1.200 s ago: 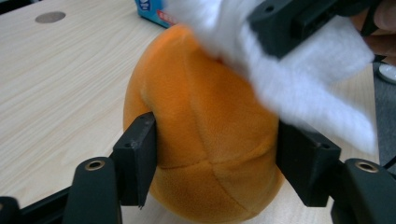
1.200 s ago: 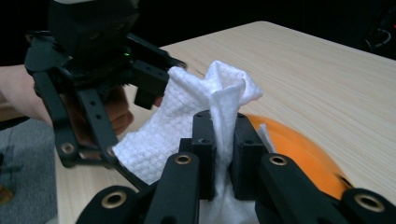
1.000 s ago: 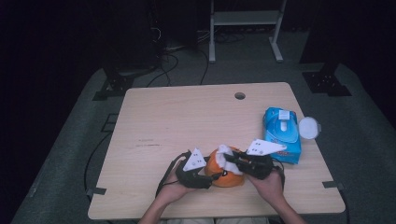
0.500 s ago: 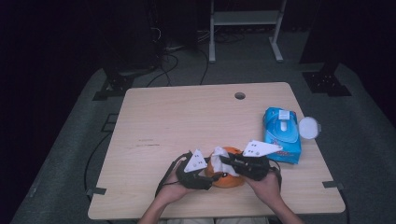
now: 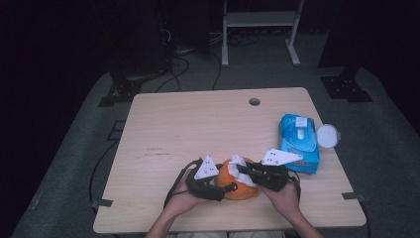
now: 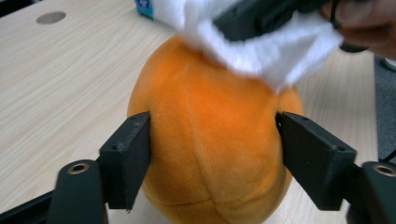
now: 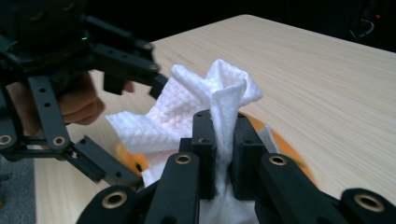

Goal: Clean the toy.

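At the near edge of the bench (image 5: pixel 163 124), the orange plush fruit (image 5: pixel 236 184) sits between the person's two hands. The left gripper (image 6: pixel 212 144) has its jaws on either side of the fruit; they have just been opening, and in the left gripper view they lie against or barely off the plush flanks without denting them, so the hold looks slackened rather than firm. The right gripper (image 7: pixel 223 140) has its jaws closed tight on a bunched white wipe (image 7: pixel 205 102), which rests on top of the fruit. Compared with a second ago, the wipe and right gripper have shifted only slightly across the top. This suggests wiping is under way, and the loosened left hold may let the fruit be turned. The blue wipe pack (image 5: pixel 298 143) lies well apart, to the right.
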